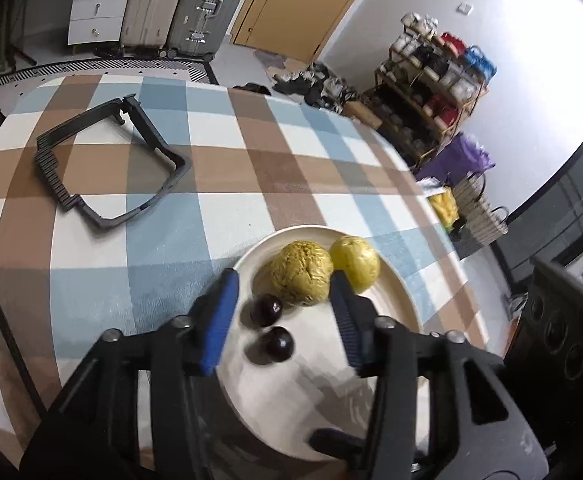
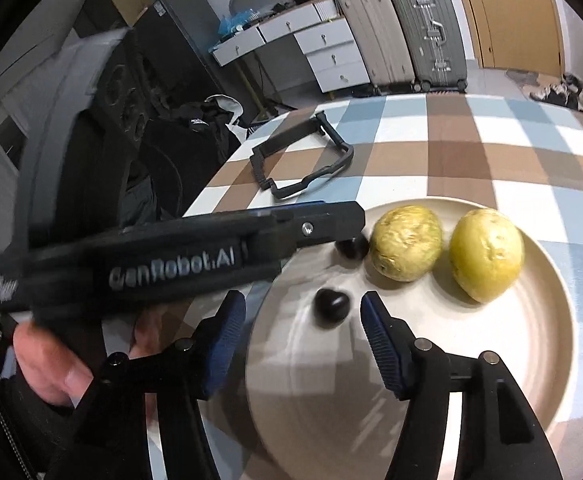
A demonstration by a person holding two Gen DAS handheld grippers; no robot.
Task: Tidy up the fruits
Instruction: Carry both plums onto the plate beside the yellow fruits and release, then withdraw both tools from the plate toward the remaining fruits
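fruit all sits on the cream plate [image 2: 531, 380] on the checked tablecloth [image 1: 251, 152]: two yellow-green fruits [image 2: 406, 243] and two dark cherries [image 2: 331, 306], four pieces counted. sorting looks near its end (nothing lies loose on the cloth). left gripper [image 1: 283, 292] hangs unclenched over the cherries, gripping nothing; right gripper [image 2: 303, 312] is likewise spread, one cherry between its tips, untouched. next move calls for lifting both clear without nudging fruit.

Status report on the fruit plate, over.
Both hand-held grippers open, left, right, empty. Two yellow fruits and two cherries on plate. Nothing blocking.
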